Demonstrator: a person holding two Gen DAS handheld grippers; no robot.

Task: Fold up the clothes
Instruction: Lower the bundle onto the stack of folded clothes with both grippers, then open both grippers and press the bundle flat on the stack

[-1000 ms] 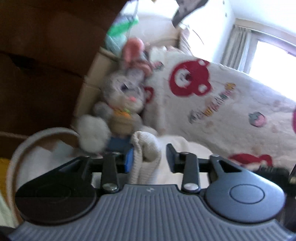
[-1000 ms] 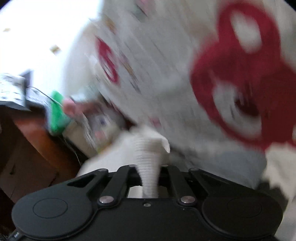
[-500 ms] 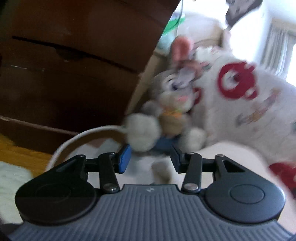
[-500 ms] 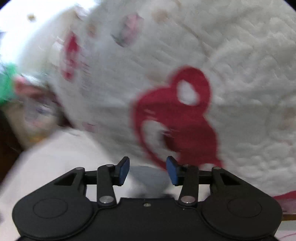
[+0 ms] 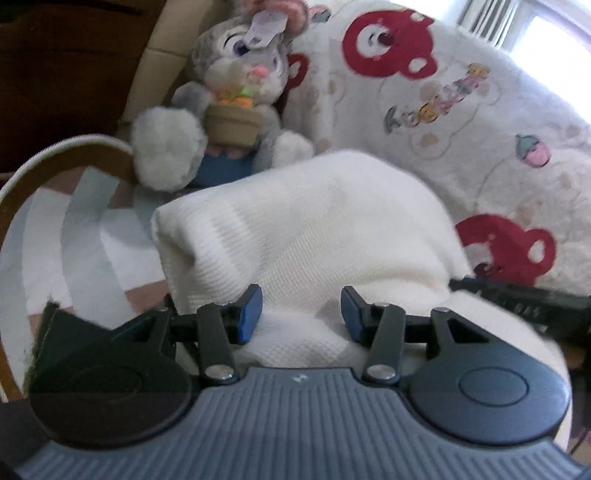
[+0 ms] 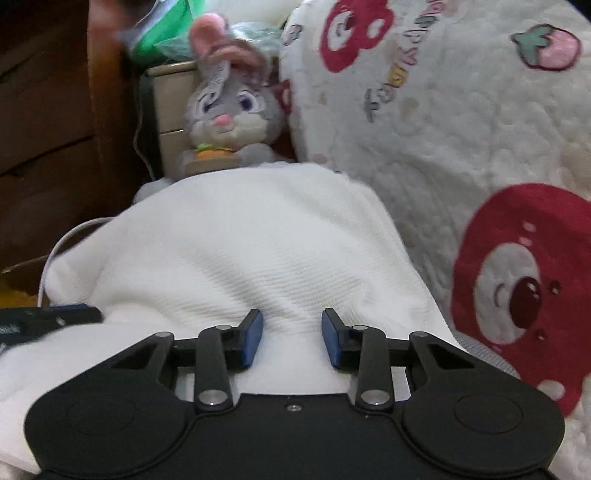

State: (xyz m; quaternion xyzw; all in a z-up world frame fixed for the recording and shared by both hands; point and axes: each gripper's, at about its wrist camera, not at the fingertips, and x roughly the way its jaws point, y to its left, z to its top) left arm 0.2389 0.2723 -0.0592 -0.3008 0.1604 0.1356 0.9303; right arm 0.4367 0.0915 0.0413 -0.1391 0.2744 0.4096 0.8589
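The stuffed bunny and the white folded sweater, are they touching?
Cannot tell. In the right wrist view the sweater hides the bunny's lower body; no view plainly shows contact or gap.

You're in a home bedroom: a white quilt point(image 6: 461, 122) printed with red bears and strawberries covers the bed, a grey plush rabbit point(image 5: 236, 92) (its tag hanging over one eye) sits against it, dark wooden drawers point(image 6: 48, 122) stand beside, and curtains point(image 5: 484, 18) frame a bright window.

I see a white ribbed garment point(image 5: 314, 229), a grey bunny point(image 6: 229, 110), and a cream blanket point(image 6: 461, 129) with red bears.
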